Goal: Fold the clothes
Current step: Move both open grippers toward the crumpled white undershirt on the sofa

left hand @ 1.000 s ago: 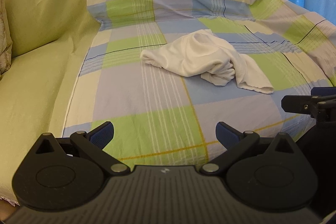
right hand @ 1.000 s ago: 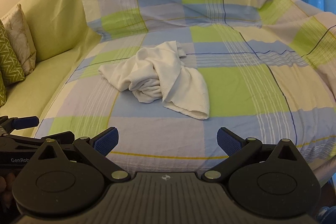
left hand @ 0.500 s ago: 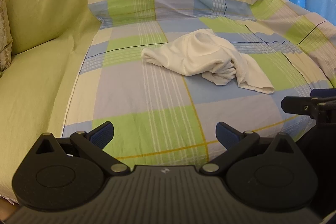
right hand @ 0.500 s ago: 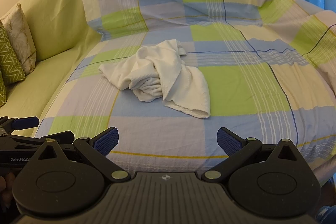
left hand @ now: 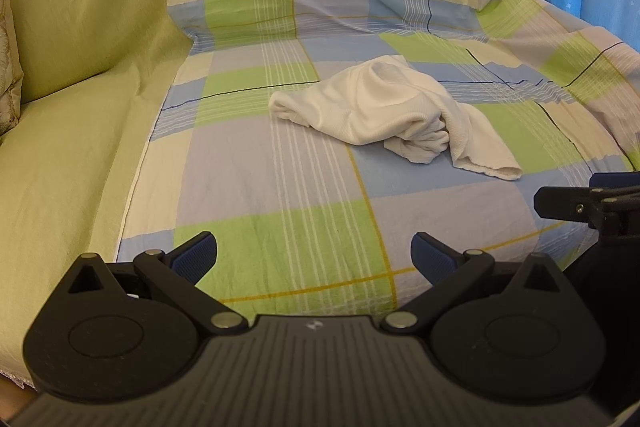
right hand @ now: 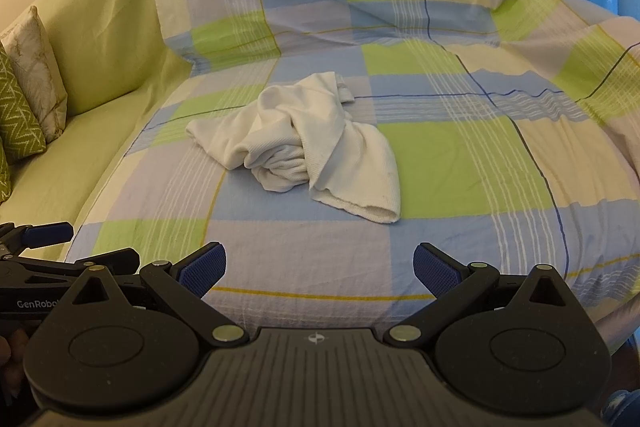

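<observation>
1. Cushions (right hand: 28, 99) sit at the far left of the sofa, in the right wrist view; a green zigzag one in front, a pale leafy one just behind it, both propped against the green back.
2. Next over is the plain green sofa cover (left hand: 68, 163); it runs along the left part of the seat and up the backrest.
3. The checked sheet (left hand: 280, 187) takes up the rest, draped over seat and backrest; blue, green and cream squares with thin white and yellow lines; its left edge lies over the green cover.
4. The white garment (left hand: 384, 111) (right hand: 308, 143) is crumpled in a heap on the sheet, about mid-seat and toward the back edge; one sleeve-like end trails toward the front right, hem showing; nothing is touching it.
5. The left gripper (left hand: 314, 253) hovers over the front edge of the seat, blue pads wide apart, nothing between them; well short of the garment.
6. The right gripper (right hand: 319, 267) is the same deal, spread wide and empty, near the front edge; each tool's tip pokes into the other's view.
</observation>
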